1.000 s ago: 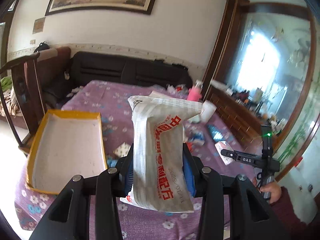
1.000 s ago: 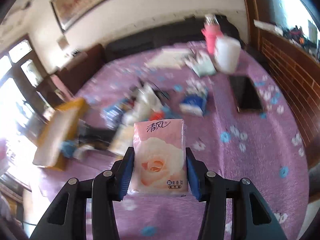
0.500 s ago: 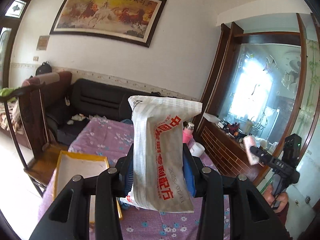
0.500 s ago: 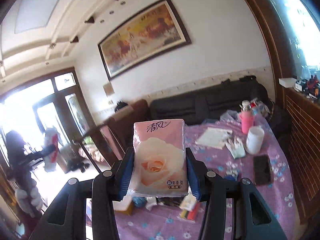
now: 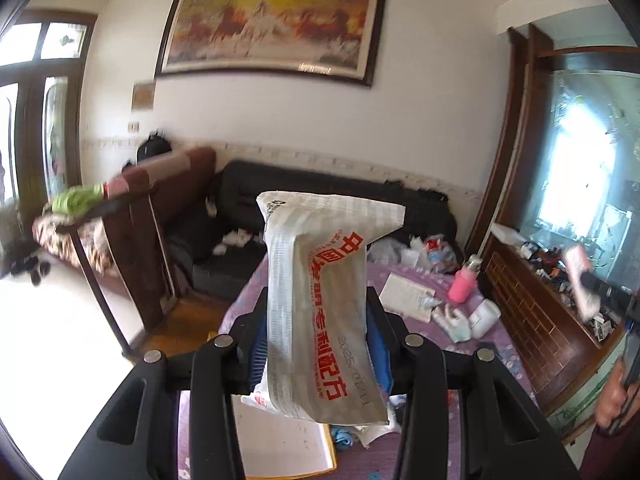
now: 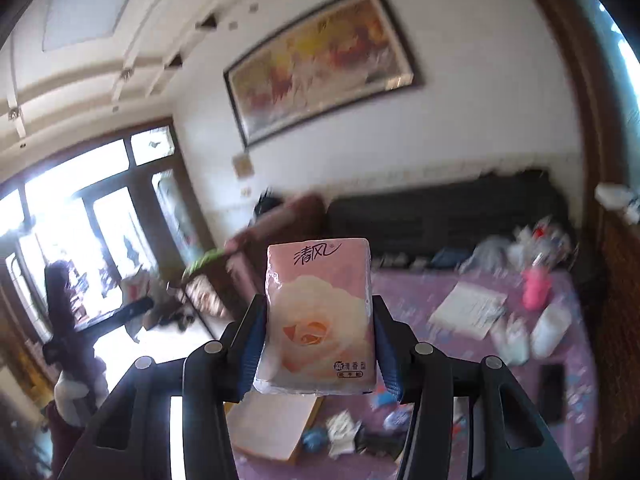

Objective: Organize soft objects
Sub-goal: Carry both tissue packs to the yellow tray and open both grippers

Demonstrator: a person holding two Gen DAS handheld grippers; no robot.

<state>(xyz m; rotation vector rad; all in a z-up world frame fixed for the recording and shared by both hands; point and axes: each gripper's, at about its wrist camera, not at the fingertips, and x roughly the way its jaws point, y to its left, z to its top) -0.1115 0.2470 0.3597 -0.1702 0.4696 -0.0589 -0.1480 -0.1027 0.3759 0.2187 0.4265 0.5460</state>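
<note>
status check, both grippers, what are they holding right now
Left hand-held gripper shut on silver wipes pack. Right hand-held gripper shut on pink tissue pack. Both raised above purple table; nothing blocking.

Left gripper (image 5: 318, 344): raised above the table (image 5: 500, 356); a wrapped packet (image 5: 320, 304) is clamped upright between its jaws.
Right gripper (image 6: 320, 344): a tissue pack (image 6: 318, 316) is clamped upright between its jaws, above the table.
Box (image 6: 272, 424): set on the table's near left part, below both grippers.
Bottle (image 5: 464, 284): stood at the table's far right; a cup (image 5: 484, 318) is placed just in front of it.
Papers (image 5: 404, 292): laid left of the bottle.
Sofa (image 5: 320, 200): placed behind the table, under a framed painting (image 5: 272, 28) on the wall.
</note>
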